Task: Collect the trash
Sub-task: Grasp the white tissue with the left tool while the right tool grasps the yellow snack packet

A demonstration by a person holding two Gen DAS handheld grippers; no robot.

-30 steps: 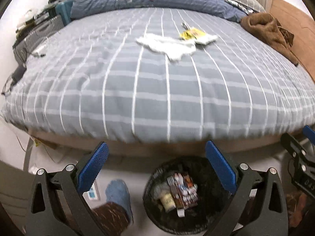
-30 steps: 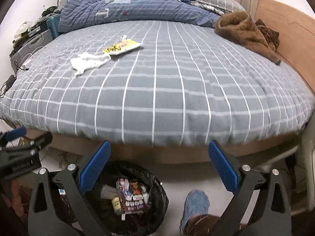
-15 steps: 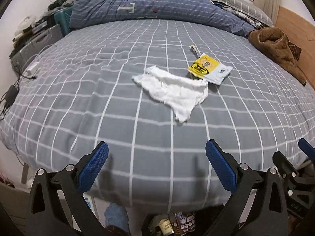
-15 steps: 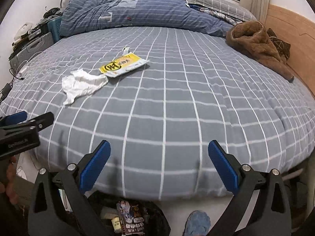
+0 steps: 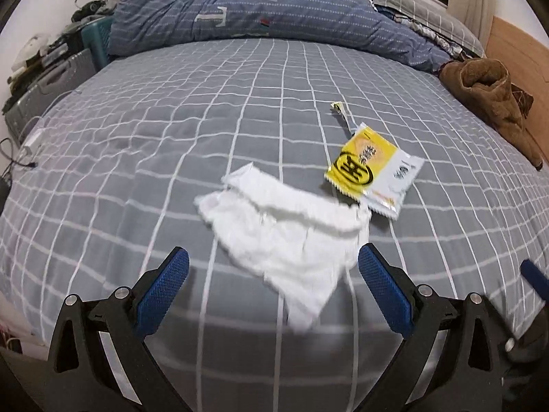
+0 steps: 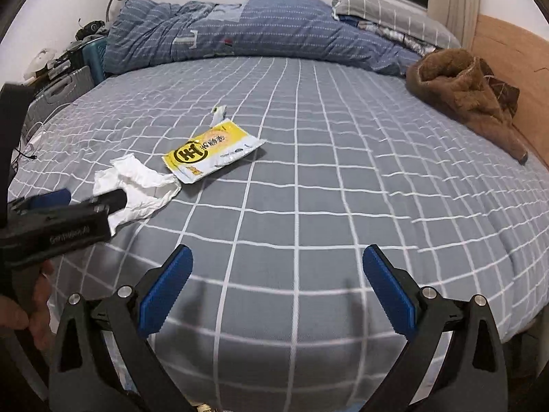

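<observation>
A crumpled white tissue (image 5: 284,237) lies on the grey checked bed (image 5: 171,137), and its near end reaches between the tips of my open left gripper (image 5: 272,267). Just beyond it, to the right, rests a yellow and white snack wrapper (image 5: 372,168), with a small torn strip (image 5: 339,111) farther back. From the right wrist view the tissue (image 6: 144,185) and the wrapper (image 6: 212,151) sit at the left, the left gripper (image 6: 87,199) hovering over the tissue. My right gripper (image 6: 278,267) is open over bare bedsheet, holding nothing.
A bunched blue duvet (image 5: 257,13) and pillows fill the head of the bed. A brown garment (image 5: 490,92) lies at the right edge by a wooden panel. Cases and clutter (image 5: 44,72) stand on the left. A hand (image 6: 31,309) holds the left gripper's handle.
Both grippers rose from floor level by the black trash bin and moved forward over the bed. The bin has dropped out of view, and the left gripper is now at the tissue.
</observation>
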